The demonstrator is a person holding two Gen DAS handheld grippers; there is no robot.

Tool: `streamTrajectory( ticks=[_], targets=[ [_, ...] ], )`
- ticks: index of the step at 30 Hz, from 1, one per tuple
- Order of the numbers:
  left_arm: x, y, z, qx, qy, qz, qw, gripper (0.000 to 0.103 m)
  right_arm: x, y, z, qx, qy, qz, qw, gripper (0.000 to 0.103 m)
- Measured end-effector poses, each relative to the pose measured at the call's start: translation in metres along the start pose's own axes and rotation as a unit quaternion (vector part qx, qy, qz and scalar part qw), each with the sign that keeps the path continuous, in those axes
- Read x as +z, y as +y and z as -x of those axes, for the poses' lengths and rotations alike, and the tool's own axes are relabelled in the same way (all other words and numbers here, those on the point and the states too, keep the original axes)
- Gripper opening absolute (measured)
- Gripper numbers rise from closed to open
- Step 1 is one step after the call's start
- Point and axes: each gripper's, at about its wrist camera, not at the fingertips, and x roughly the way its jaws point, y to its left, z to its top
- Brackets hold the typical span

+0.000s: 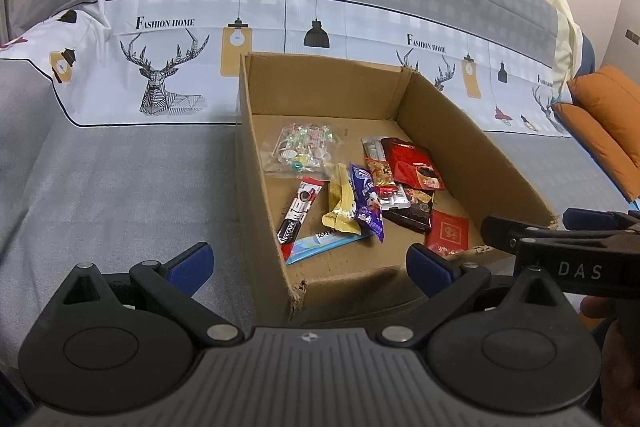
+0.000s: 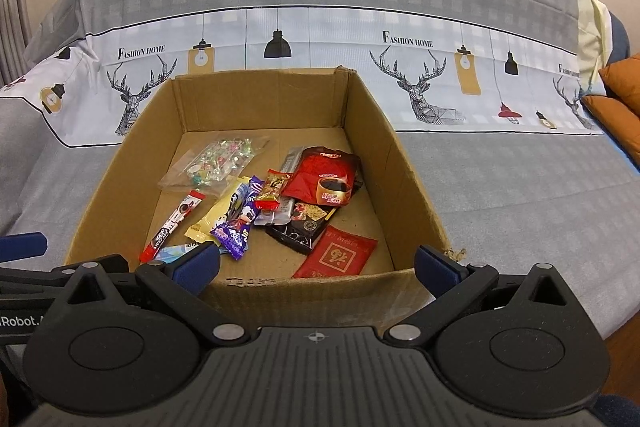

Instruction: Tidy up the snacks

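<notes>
Tongs are seen at the bottom of both pictures. The left gripper (image 1: 310, 265) is spread wide with nothing between its blue fingers (image 1: 188, 263). The right gripper (image 2: 318, 265) is spread wide too, and nothing is held in it. Both are kept low and just in front of the box (image 2: 312, 291), most likely so that a snack can be reached for next.

All the snacks are kept inside the box, in the middle of each picture, so they are probably already gathered in one place. Near the front wall a red packet (image 2: 336, 259) is laid flat. A blue stick pack (image 1: 328, 243) is laid beside a red and black stick pack (image 1: 298, 215). Just behind, a yellow wrapper (image 1: 340, 205) and a purple wrapper (image 1: 368, 203) are laid side by side and touching. Farther back, a red coffee bag (image 2: 326, 177) is piled on top of a dark packet (image 2: 304, 231) and a silver one. A clear bag of candies (image 2: 218, 163) is set alone toward the far left corner.

Behind the box, a sofa cover with deer (image 2: 136, 95) is spread out. An orange cushion (image 1: 604, 115) is cut off at the right edge.

The packets under the pile are partly hidden. Small words on the wrappers cannot be read. In the right wrist picture, the blue stick pack is mostly covered by a blue finger.
</notes>
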Motion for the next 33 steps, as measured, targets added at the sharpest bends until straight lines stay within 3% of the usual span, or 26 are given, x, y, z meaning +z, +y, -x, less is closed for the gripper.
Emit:
streamTrajectory(
  ticks=[33],
  targets=[
    [-0.0009, -0.0056, -0.0006, -0.002, 0.000, 0.001, 1.0000, 0.103, -0.0016, -0.0015, -0.0002, -0.004, 0.001, 0.002, 1.000, 0.103]
  ],
)
